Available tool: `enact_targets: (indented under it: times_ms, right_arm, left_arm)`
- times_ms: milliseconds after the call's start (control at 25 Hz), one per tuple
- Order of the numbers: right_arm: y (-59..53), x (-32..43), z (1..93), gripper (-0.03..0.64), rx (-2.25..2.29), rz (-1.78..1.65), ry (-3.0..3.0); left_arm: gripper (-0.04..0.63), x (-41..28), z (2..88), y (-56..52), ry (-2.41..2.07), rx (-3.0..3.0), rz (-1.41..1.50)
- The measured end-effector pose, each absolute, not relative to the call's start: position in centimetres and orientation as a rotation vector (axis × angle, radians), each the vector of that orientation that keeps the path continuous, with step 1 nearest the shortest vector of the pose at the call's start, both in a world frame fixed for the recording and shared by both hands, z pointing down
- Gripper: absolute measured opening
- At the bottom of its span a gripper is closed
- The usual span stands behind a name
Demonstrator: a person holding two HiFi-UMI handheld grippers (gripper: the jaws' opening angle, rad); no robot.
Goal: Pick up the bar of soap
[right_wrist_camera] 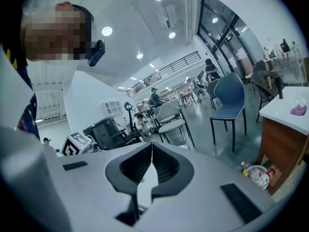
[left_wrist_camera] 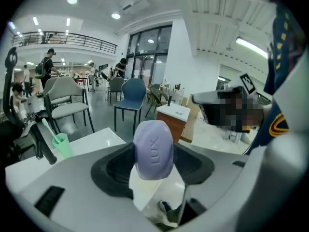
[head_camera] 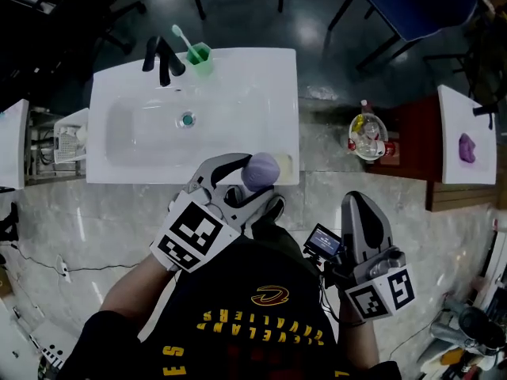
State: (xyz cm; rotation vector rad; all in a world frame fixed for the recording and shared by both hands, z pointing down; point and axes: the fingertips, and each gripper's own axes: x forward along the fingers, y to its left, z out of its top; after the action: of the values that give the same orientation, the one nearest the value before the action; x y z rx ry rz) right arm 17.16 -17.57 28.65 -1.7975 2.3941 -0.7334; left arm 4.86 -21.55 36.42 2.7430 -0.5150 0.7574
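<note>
Left gripper view showed the purple bar of soap (left_wrist_camera: 153,150) standing upright between the dark pads (left_wrist_camera: 113,167) of the left gripper (left_wrist_camera: 154,168). The jaws were closed against its two sides, and most of the bar rose past them. From the head view, the bar hung over the front rim of the white sink (head_camera: 119,169). The right gripper (right_wrist_camera: 151,164) had its jaws pressed together on nothing, low beside the person's torso, well apart from the soap.

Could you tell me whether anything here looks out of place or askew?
Nothing stands out. The bar of soap stands on end between the left gripper's jaws, and the green cup sits upright on the sink rim.
</note>
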Motion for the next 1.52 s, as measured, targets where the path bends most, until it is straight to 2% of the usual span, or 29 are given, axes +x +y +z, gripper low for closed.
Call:
enact_targets:
  times_ms: [840, 1520]
  right_arm:
    - [-17.5, 21.0, 24.8, 0.017, -1.897, -0.592, 2.324]
    - [-18.0, 21.4, 24.6, 0.017, -1.902, -0.566, 2.334]
  left_arm:
    - [0.265, 3.0, 27.9, -21.1, -0.549, 2.591, 0.158]
    - [0.265, 2.0, 26.5, -22.3, -0.550, 2.499, 0.008]
